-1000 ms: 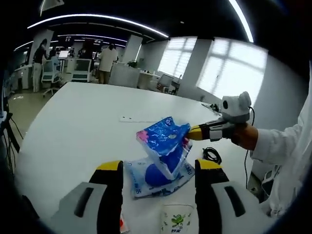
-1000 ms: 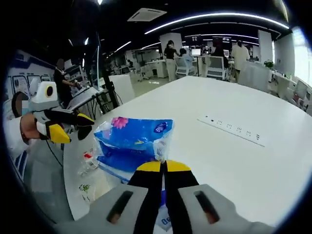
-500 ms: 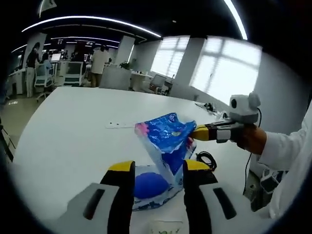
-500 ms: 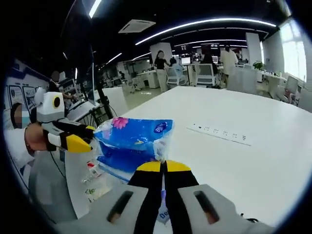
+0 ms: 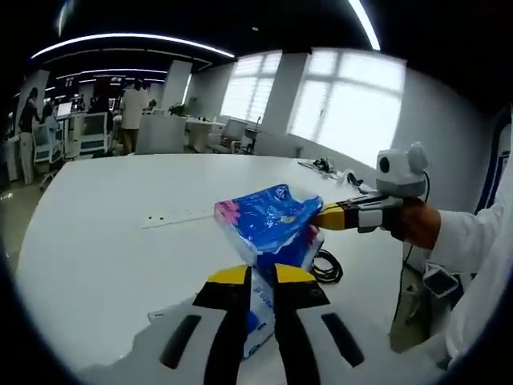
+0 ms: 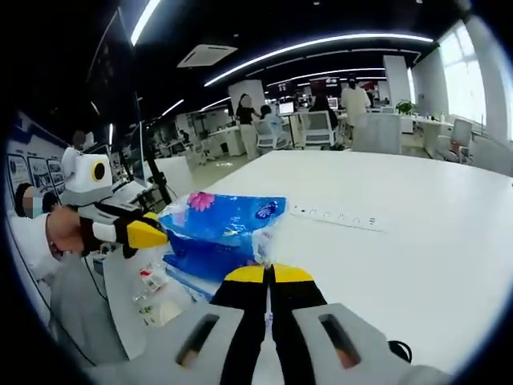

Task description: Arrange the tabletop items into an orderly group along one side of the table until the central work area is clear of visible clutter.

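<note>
A blue plastic tissue pack [image 5: 268,218] with a pink flower print hangs above the white table [image 5: 96,241], held from both ends. My left gripper [image 5: 260,279] has its yellow-tipped jaws drawn together on the pack's lower wrapper. My right gripper [image 5: 325,216] comes in from the right and pinches the pack's far end. In the right gripper view, the pack [image 6: 220,231] lies ahead. My right gripper [image 6: 268,274] is shut on its near corner, and my left gripper [image 6: 148,234] grips its left end.
A flat blue-and-white bag [image 6: 191,269] lies on the table under the pack. A white power strip [image 6: 333,216] lies further out on the table [image 6: 417,241]. A black cable coil [image 5: 325,267] sits near the edge. Small wrappers [image 6: 152,290] lie by the near edge. People stand at distant desks.
My left gripper's jaws have closed from wide open onto the pack's wrapper. The pack has been lifted off the flat bag. Both views have swung as the hands moved.
</note>
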Tool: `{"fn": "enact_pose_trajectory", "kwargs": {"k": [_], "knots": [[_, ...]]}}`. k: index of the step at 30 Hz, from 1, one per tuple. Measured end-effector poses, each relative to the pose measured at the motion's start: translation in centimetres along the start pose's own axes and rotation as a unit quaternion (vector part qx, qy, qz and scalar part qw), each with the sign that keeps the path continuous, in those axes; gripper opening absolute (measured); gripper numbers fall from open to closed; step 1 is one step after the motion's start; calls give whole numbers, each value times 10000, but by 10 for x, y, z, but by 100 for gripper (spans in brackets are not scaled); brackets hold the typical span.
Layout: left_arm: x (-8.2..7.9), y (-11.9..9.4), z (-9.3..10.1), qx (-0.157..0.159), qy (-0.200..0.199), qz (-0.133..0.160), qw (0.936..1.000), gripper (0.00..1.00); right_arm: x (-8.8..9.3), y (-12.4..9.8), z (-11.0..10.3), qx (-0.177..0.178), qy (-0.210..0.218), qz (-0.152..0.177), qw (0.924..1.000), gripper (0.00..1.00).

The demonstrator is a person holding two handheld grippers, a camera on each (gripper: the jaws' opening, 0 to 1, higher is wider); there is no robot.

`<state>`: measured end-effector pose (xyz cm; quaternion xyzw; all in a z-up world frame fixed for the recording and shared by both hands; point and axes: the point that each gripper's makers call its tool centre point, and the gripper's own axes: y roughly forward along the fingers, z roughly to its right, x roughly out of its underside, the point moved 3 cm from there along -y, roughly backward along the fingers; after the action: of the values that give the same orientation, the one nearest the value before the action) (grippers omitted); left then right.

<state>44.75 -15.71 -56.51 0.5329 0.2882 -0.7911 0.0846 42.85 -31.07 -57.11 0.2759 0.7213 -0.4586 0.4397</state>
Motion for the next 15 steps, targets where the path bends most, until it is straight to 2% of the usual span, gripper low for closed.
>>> {"fn": "enact_pose_trajectory", "kwargs": {"k": [5, 15], "knots": [[-6, 16, 12, 161, 121, -60, 9998, 2, -1, -14, 13, 158, 50, 68, 9998, 0], [-27, 62, 44, 597, 334, -109, 9976, 0, -8, -51, 58, 657, 150, 264, 9974, 0]]}}
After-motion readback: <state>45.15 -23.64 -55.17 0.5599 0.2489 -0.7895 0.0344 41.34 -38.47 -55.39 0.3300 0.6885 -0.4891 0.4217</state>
